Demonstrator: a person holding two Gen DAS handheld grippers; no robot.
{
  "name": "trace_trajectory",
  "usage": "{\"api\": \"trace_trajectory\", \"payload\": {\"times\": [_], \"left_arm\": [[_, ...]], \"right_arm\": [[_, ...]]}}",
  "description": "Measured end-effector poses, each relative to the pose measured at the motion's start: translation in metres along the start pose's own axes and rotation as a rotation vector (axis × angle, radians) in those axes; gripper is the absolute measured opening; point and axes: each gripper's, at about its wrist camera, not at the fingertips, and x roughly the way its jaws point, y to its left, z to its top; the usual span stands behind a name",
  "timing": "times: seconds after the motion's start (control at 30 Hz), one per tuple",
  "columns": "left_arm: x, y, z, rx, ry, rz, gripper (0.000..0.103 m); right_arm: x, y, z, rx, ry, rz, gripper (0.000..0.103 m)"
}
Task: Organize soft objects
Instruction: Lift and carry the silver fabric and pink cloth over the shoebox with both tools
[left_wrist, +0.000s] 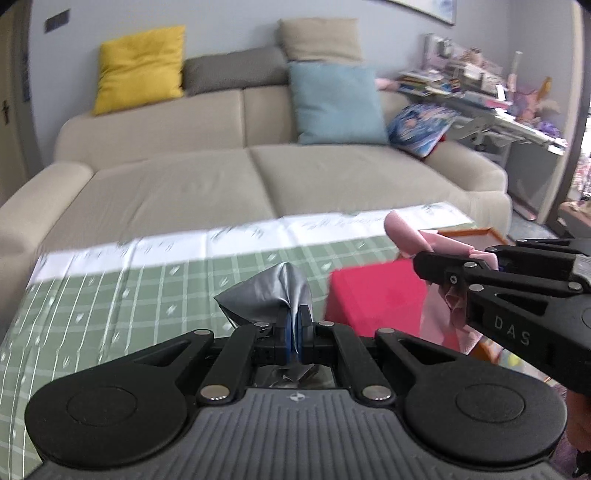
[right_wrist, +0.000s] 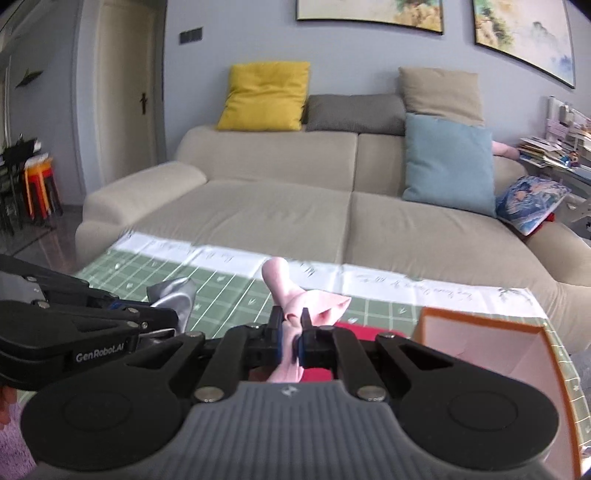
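Two hand-held grippers, each carrying one soft item above the desk (left_wrist: 110, 295), which is covered by a green checked cloth with a white border strip along its far edge. The left gripper (left_wrist: 294, 328) has its blue-padded fingers (left_wrist: 286, 332) pressed together on a fold of a grey, slightly shiny cloth (left_wrist: 266, 295); the fabric bunches up in front of the pads and a crumpled end shows below them, so the piece appears clear of the desk. The right gripper (right_wrist: 291, 332) has its fingers (right_wrist: 304, 336) clamped likewise on a pale pink cloth (right_wrist: 295, 295), one rounded end standing up above the pads and a pointed fold spreading to the right; in the left wrist view the same pink fabric hangs down beneath the right gripper's fingers. The two grippers sit side by side, each visible at the edge of the other's camera. Beneath the right gripper lies a red item (left_wrist: 376, 295), blurred and of uncertain kind, and just to its right stands an open box with an orange rim (right_wrist: 480, 317) and a pale interior that looks empty in what shows of it. A beige sofa (right_wrist: 295, 221) with cushions fills the background. The step in hand is judged to be the carrying of both picked-up cloths; the box seems the likely destination, though the frames do not confirm it. The next move would call for bringing each cloth over its chosen place, lowering it, and parting the fingers only once the hanging fabric is inside the rim rather than draped across it.
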Motion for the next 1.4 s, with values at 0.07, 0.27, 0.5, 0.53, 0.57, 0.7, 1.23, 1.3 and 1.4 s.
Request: {"api": "trace_trajectory", "payload": {"times": [0.07,0.27,0.5,0.53,0.57,0.7,1.23,1.3,1.4], "left_arm": [[-0.002,-0.01,0.01,0.017,-0.016,-0.023,0.003],[0.0,-0.044,0.037,0.075,-0.054,-0.086,0.003],[0.01,-0.084,0.063,0.129,-0.095,-0.153,0.003],[0.012,-0.091,0.066,0.136,-0.097,-0.162,0.003],[0.015,-0.098,0.069,0.142,-0.098,-0.171,0.003],[0.026,-0.124,0.074,0.171,-0.092,-0.213,0.003],[0.112,-0.201,0.05,0.293,0.085,-0.295,0.003],[0.126,-0.204,0.047,0.316,0.115,-0.297,0.003],[0.144,-0.207,0.04,0.347,0.166,-0.292,0.003]], "right_arm": [[-0.007,-0.01,0.005,0.007,-0.015,-0.011,0.004],[-0.029,-0.042,0.016,0.02,-0.056,-0.061,0.004],[-0.05,-0.083,0.018,0.038,-0.077,-0.135,0.004],[-0.052,-0.089,0.018,0.042,-0.077,-0.145,0.004],[-0.055,-0.096,0.017,0.047,-0.077,-0.156,0.004],[-0.058,-0.12,0.01,0.064,-0.065,-0.195,0.004],[-0.019,-0.192,-0.05,0.115,0.122,-0.283,0.004],[-0.009,-0.199,-0.058,0.118,0.152,-0.28,0.004],[0.005,-0.207,-0.065,0.118,0.196,-0.272,0.004]]}}
